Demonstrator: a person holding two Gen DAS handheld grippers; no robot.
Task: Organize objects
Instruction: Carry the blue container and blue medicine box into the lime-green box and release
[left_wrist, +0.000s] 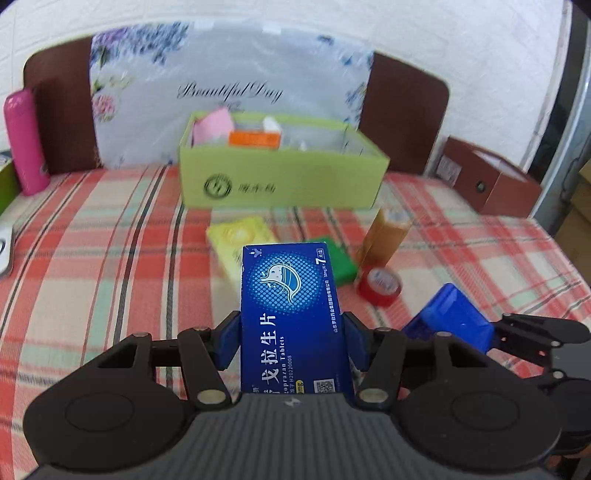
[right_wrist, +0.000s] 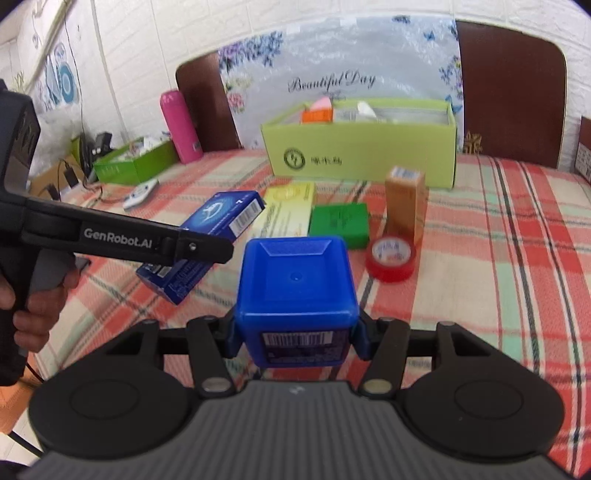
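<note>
The left claw is clamped on the blue tablet box and the right claw on the blue square bottle, both in front of the green open box. Each should probably clear its front wall, then release inside.

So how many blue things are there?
2. The blue tablet box is in the left gripper, and the blue square container is in the right gripper. The green box might hide more.

Your left tool grips a dark blue tablet box with white dotted print; your right tool a solid blue tub. Counter cloth is red, white and green plaid. Lime green box, pink bottle, red tape roll, yellow carton.
</note>
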